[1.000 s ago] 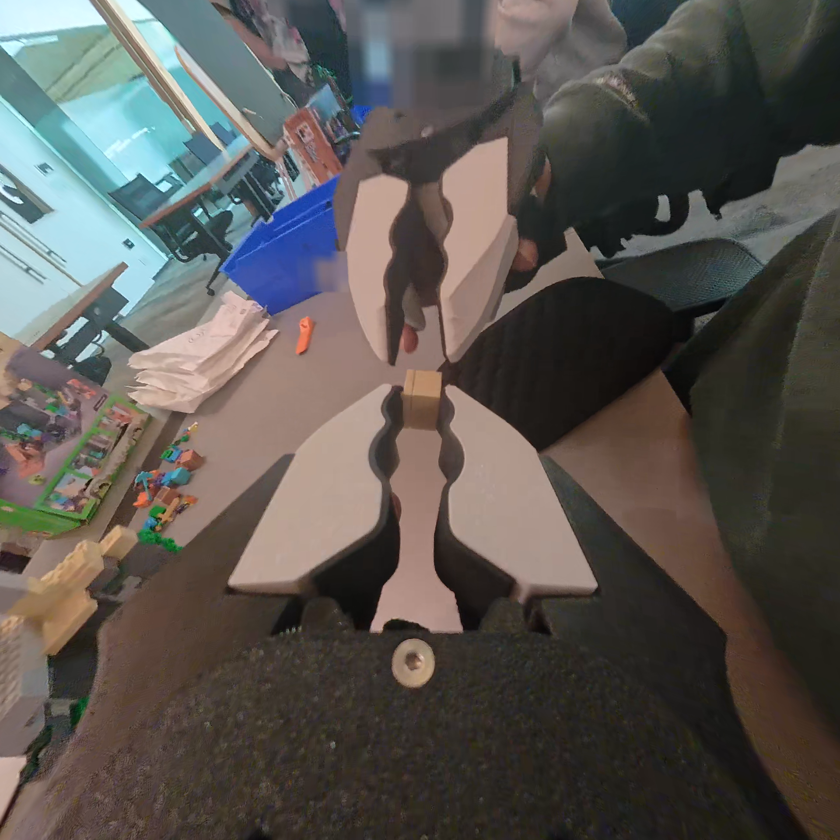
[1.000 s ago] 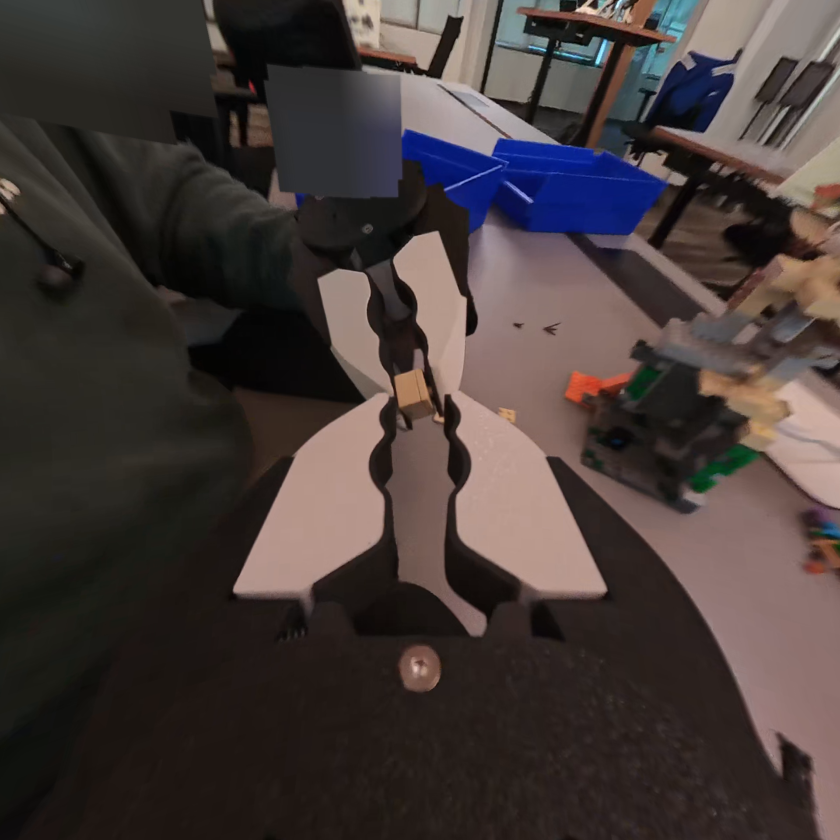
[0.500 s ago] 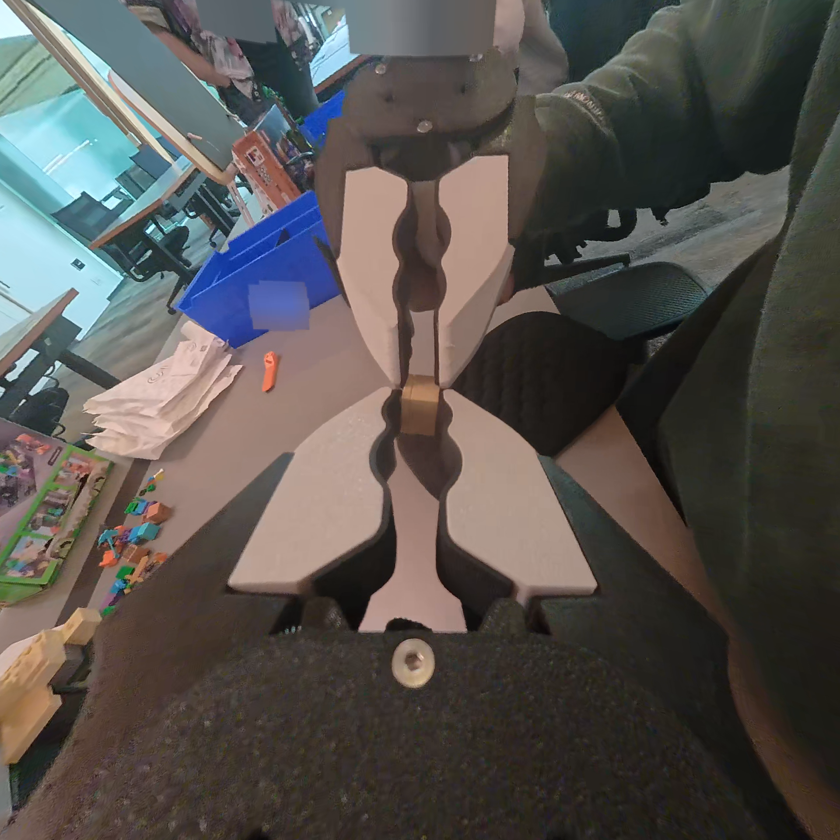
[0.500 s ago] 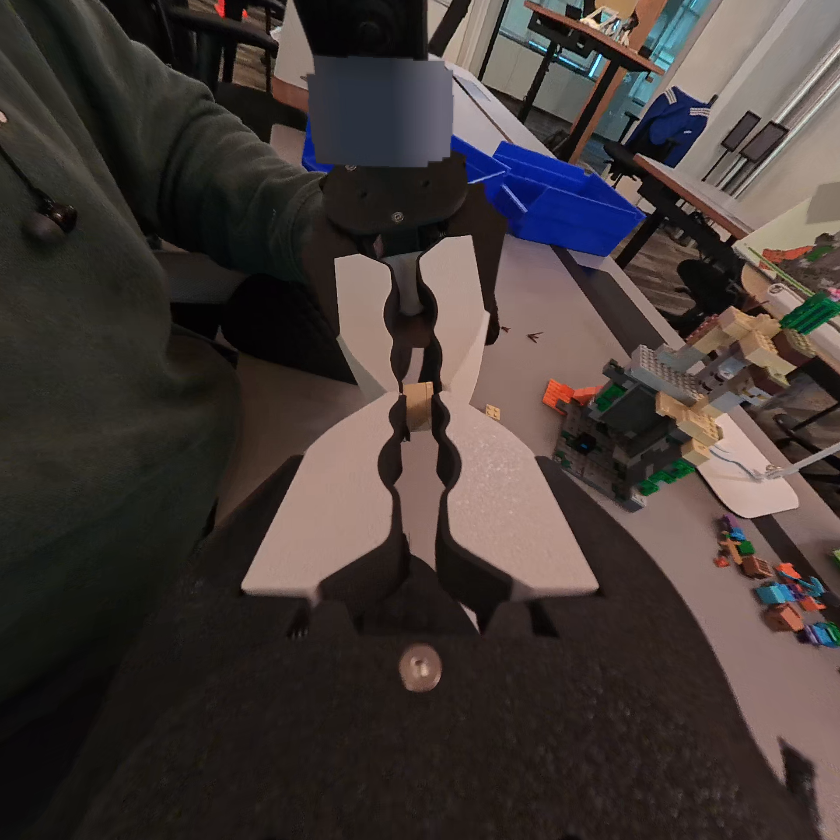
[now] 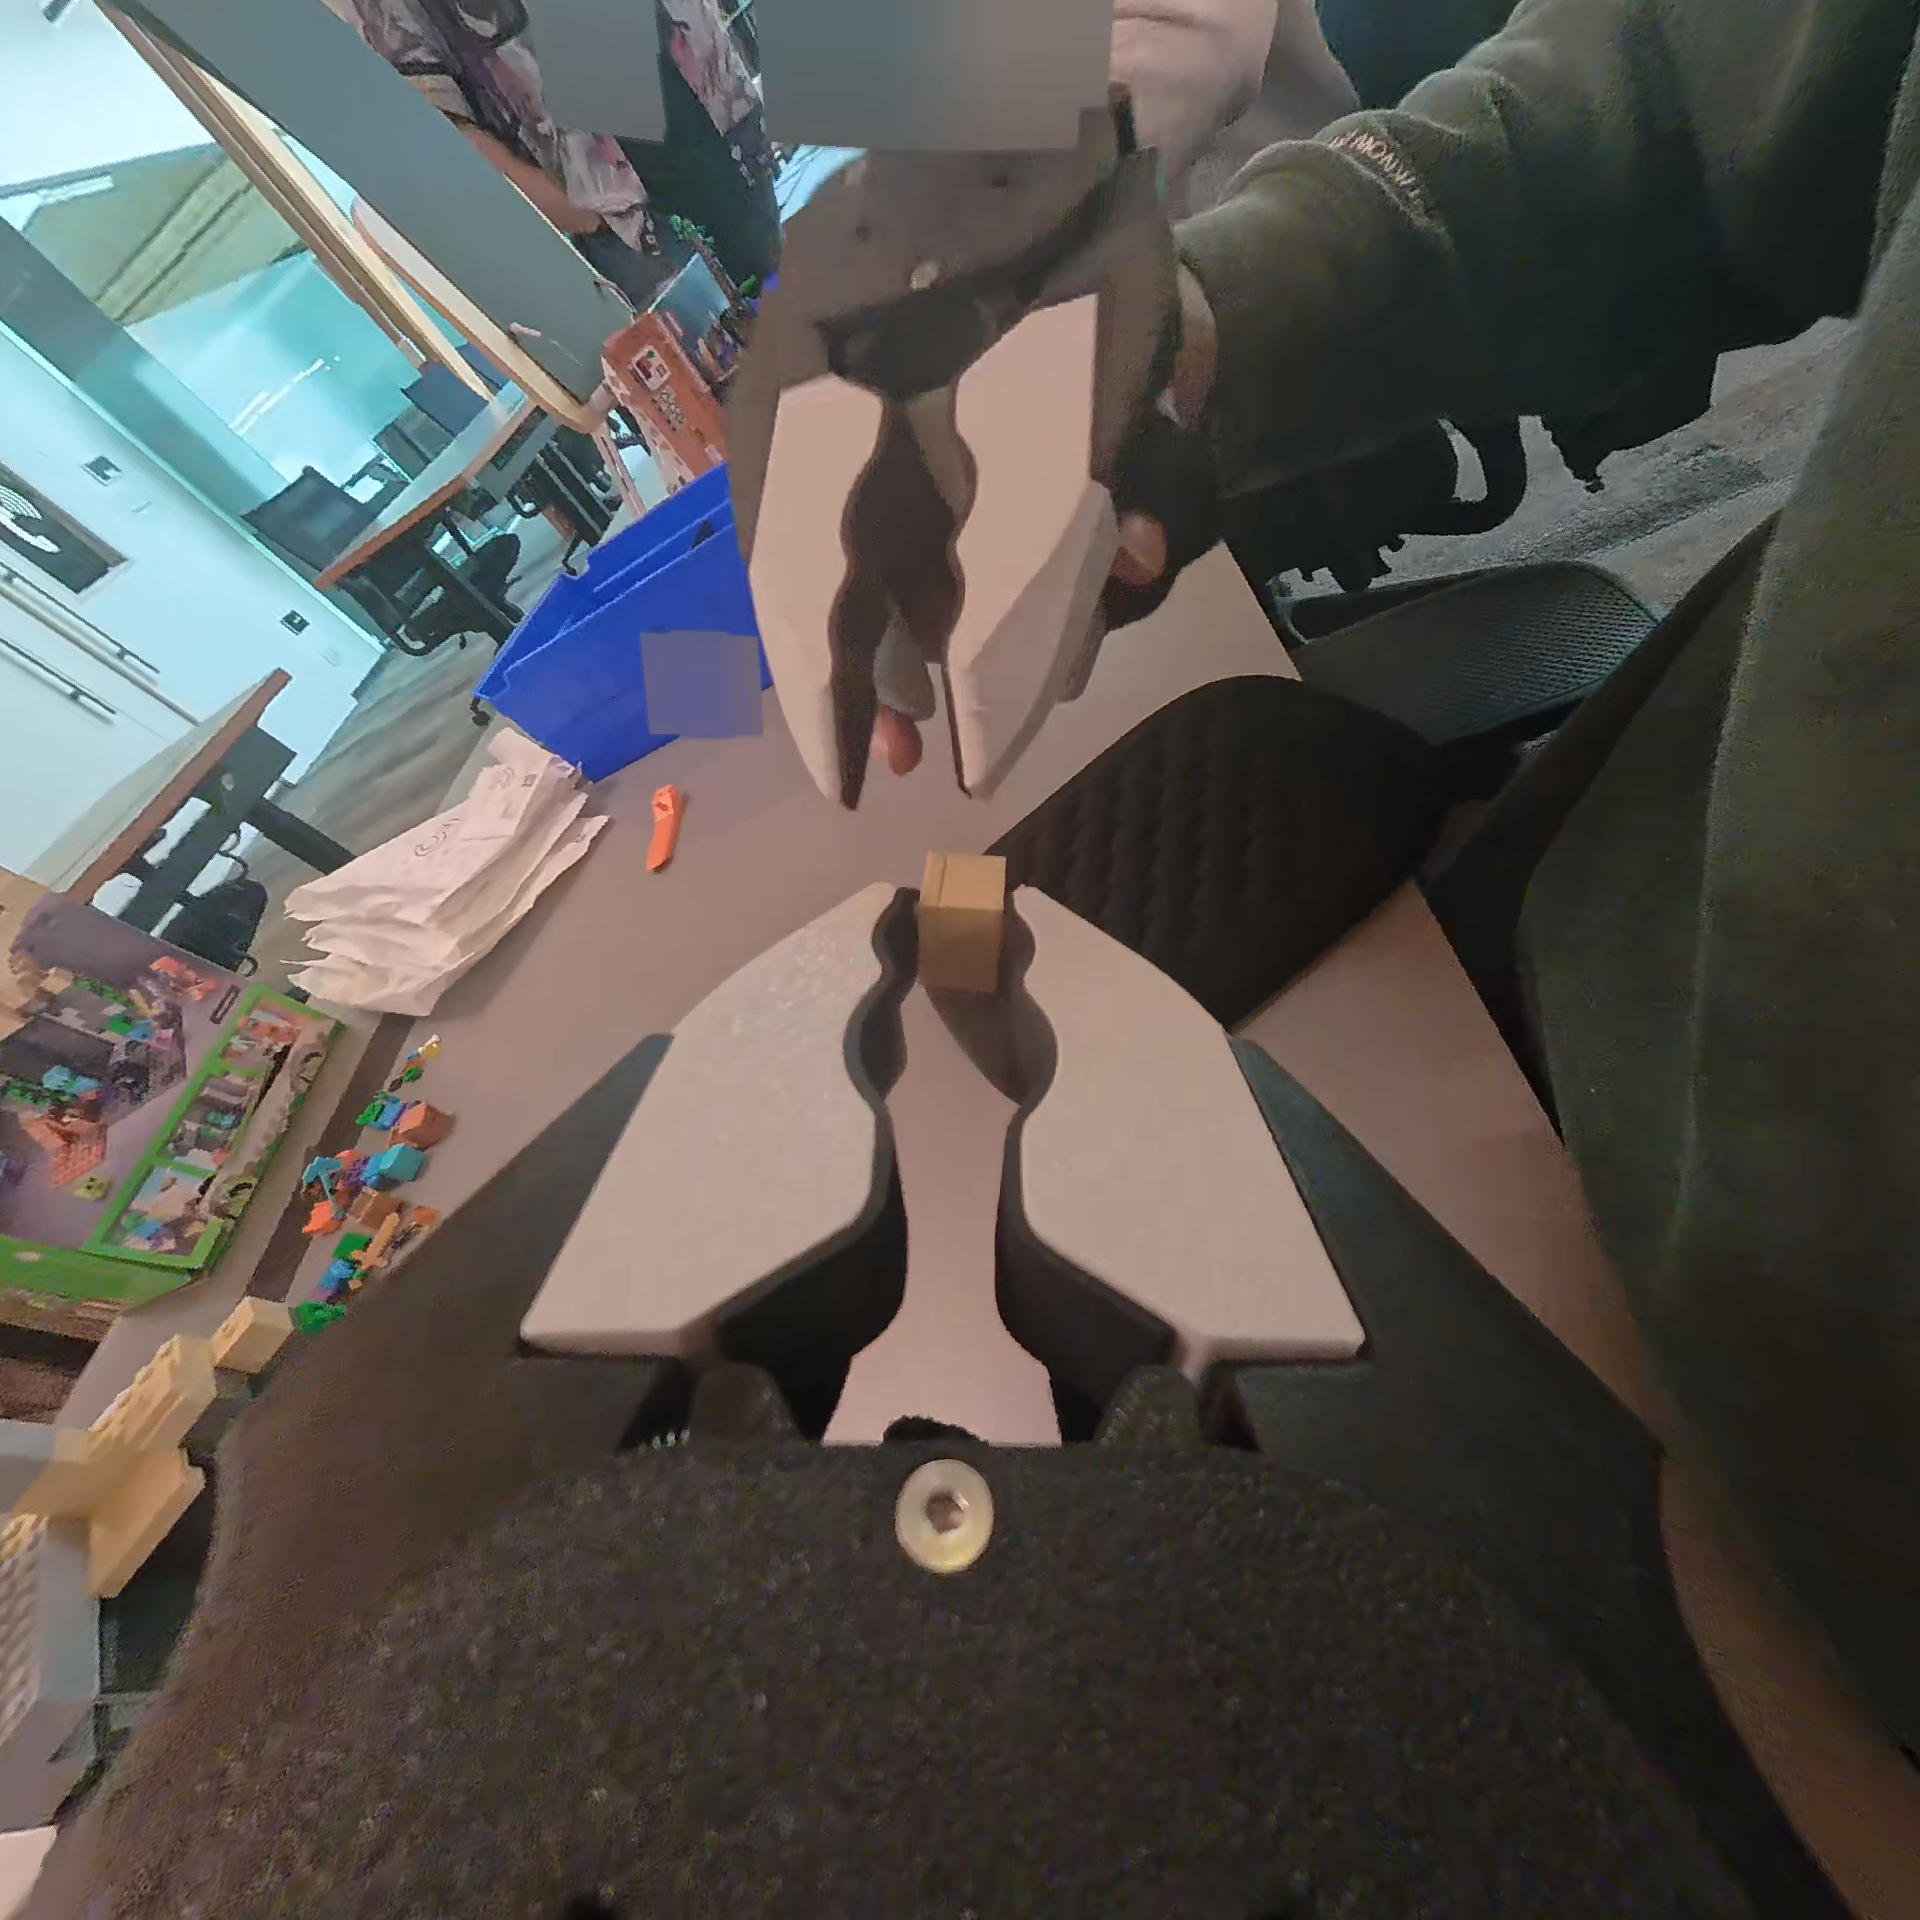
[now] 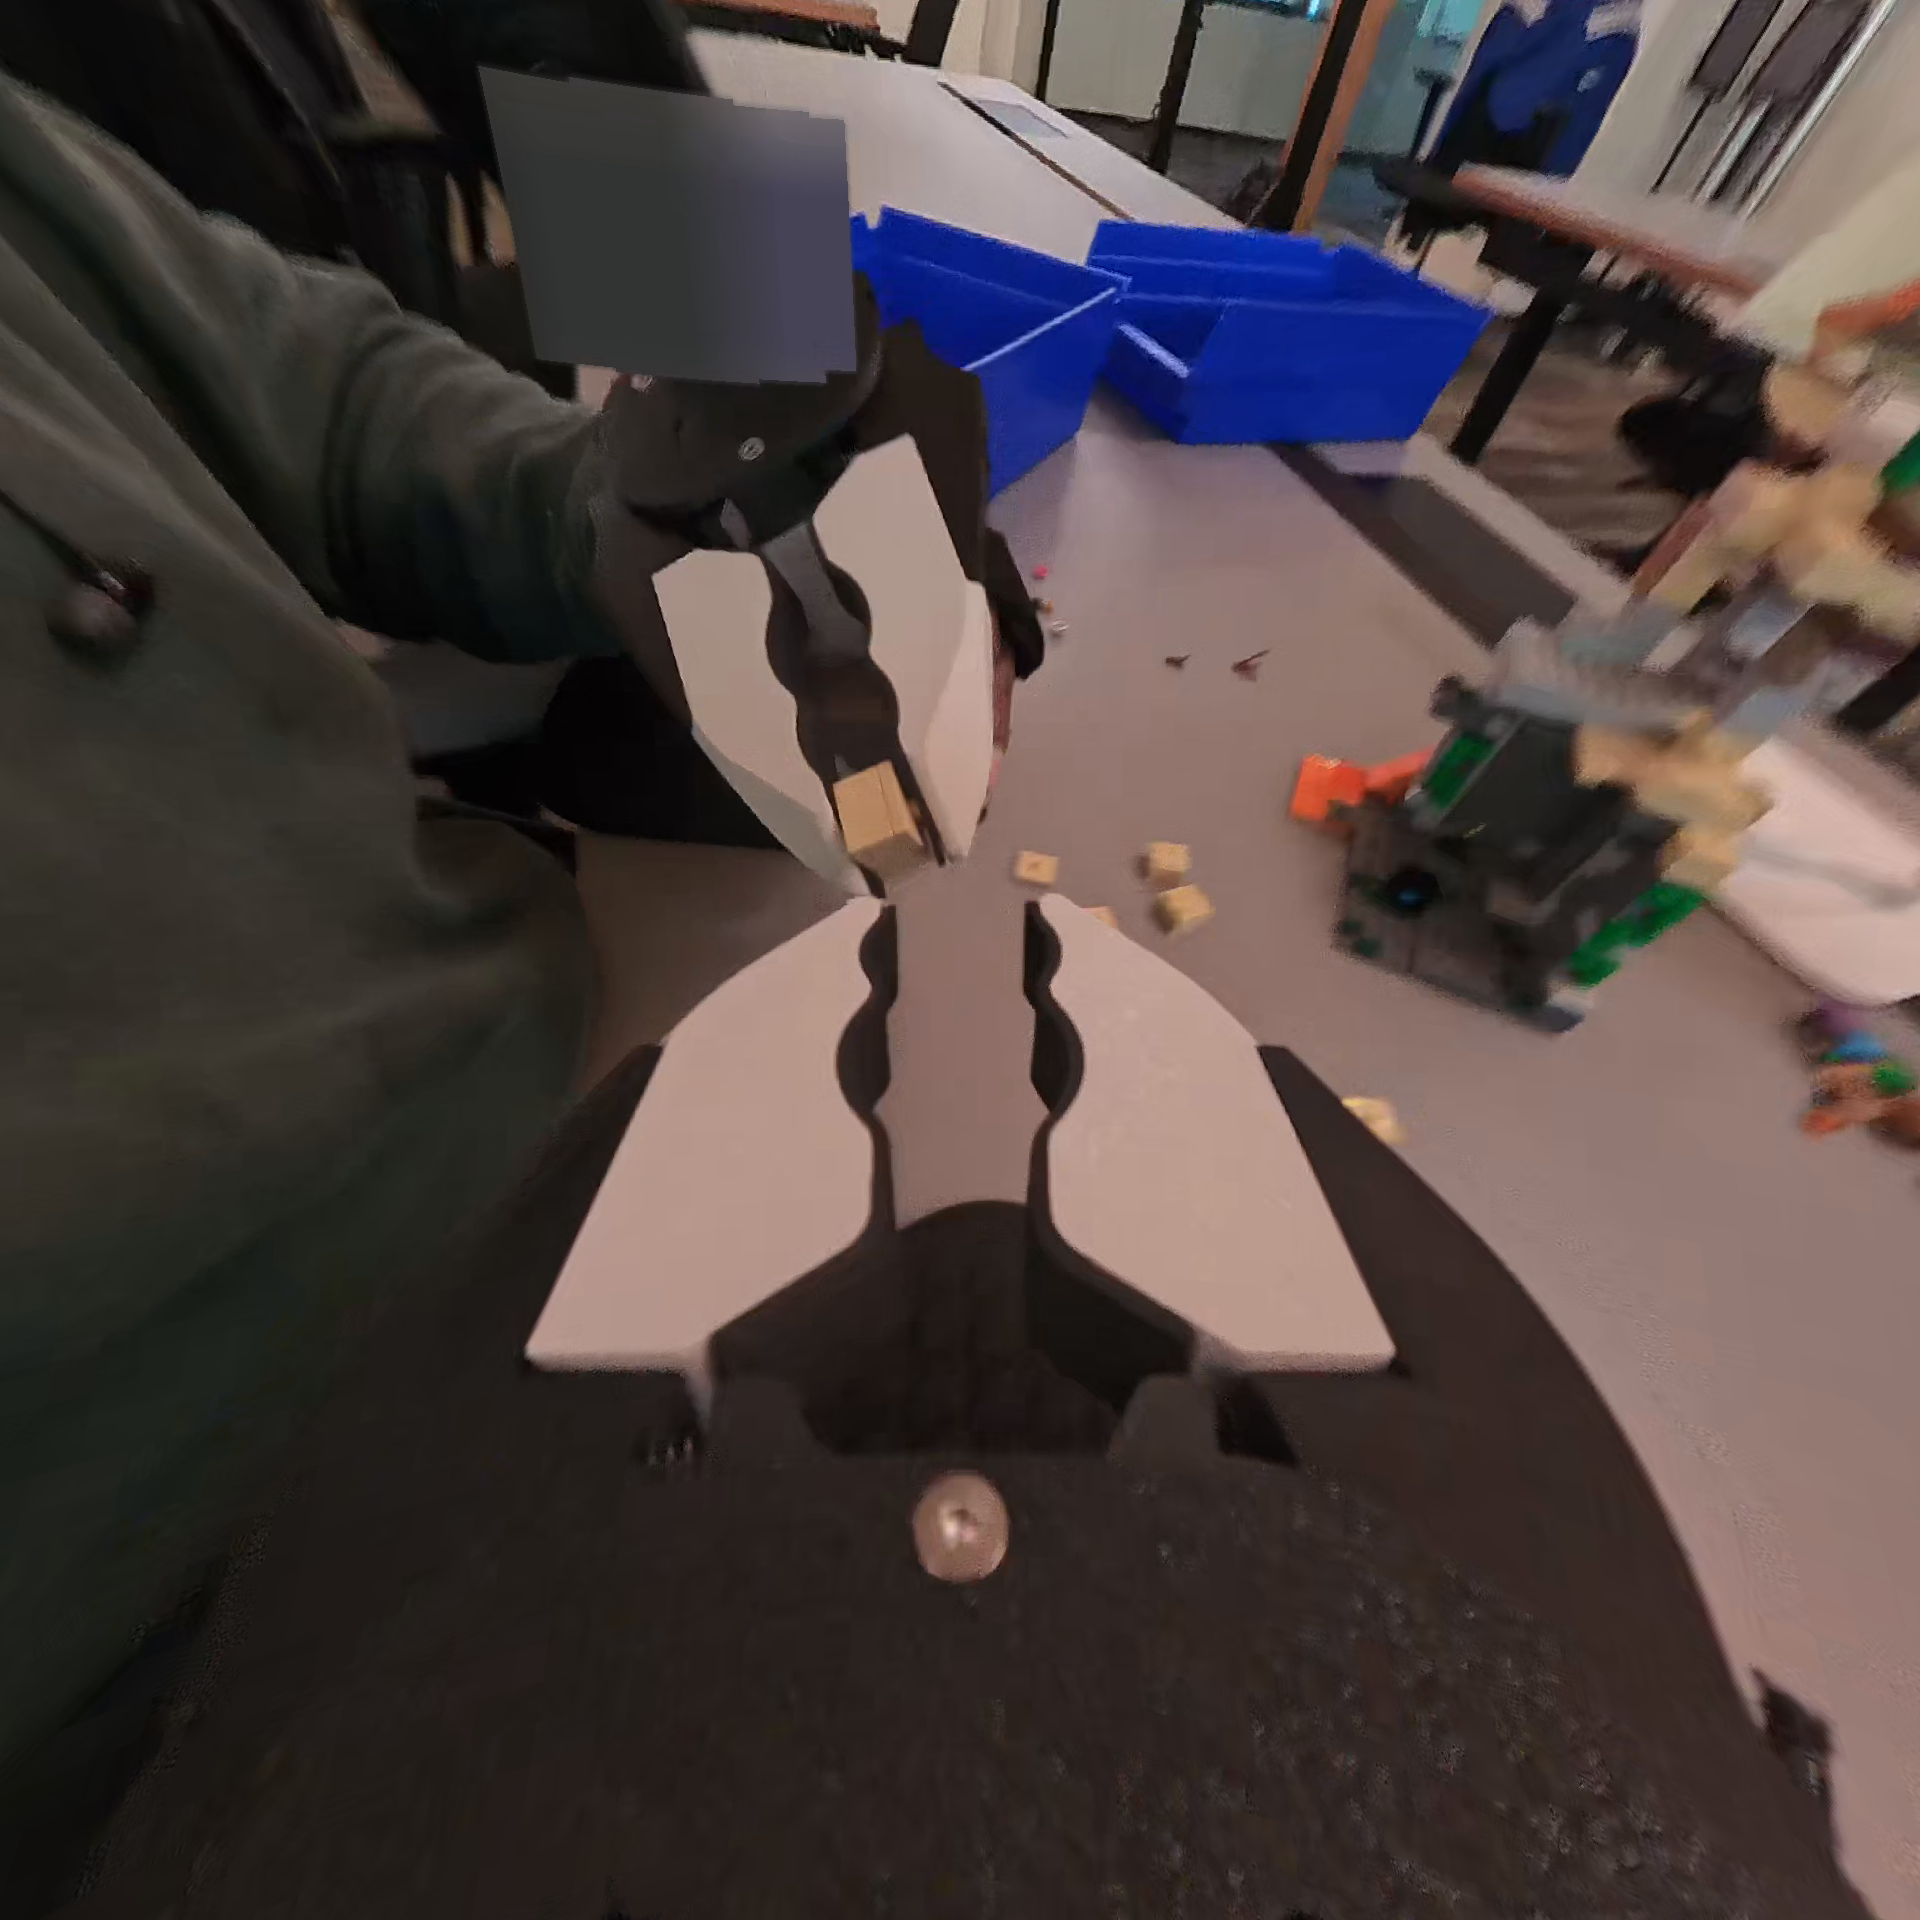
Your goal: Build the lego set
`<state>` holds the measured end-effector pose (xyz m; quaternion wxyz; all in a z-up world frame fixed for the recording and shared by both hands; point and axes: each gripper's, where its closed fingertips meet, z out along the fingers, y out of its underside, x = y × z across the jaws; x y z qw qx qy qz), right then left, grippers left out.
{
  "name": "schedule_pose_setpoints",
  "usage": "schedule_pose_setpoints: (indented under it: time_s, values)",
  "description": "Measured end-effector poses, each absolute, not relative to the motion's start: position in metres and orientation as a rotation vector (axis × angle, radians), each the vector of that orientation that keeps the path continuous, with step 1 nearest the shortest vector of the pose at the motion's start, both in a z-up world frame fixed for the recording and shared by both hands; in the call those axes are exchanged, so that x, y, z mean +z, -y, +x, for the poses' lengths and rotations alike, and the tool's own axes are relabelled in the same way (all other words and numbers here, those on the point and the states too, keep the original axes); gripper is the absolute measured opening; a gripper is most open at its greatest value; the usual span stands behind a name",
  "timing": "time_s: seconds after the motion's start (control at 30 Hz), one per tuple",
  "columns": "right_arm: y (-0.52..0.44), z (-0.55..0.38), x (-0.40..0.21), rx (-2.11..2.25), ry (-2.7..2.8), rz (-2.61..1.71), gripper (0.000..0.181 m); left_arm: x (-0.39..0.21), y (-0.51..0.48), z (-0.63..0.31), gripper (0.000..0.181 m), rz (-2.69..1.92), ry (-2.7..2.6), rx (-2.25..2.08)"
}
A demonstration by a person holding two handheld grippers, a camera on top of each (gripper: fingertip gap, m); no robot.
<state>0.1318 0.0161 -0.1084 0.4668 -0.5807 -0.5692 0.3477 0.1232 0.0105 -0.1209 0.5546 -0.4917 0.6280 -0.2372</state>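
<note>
Grey table (image 6: 1455,1195); left hand-held gripper (image 5: 961,904) clamps tan brick (image 5: 962,921).

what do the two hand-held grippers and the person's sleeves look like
Each hand-held gripper, left and right, has two pale grey wedge-shaped fingers with wavy black inner pads, a black textured body and a silver screw at its centre. The person wears dark green fleece sleeves.

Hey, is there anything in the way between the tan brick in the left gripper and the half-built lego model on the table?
Nothing visible blocks it. The left gripper holds the tan brick in the air; the lego model stands off to one side on the table. Only a few loose tan pieces lie flat on the tabletop in between, low enough to pass over.
</note>
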Motion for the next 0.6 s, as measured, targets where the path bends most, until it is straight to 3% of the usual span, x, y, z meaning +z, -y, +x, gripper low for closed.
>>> schedule_pose_setpoints:
  time_s: [0.17,0.33,0.6]
  values:
    - [0.007,0.126,-0.122,1.396,1.224,-1.610,0.043,-0.120,0.001,0.135,0.015,-1.092,-1.528,-0.529]
    - [0.023,0.119,-0.121,1.617,1.237,-1.647,0.027,-0.119,0.010,0.147,0.015,-1.024,-1.588,-0.488]
    - [0.028,0.120,-0.129,1.827,1.178,-1.675,0.020,-0.127,0.013,0.146,0.015,-1.037,-1.595,-0.508]
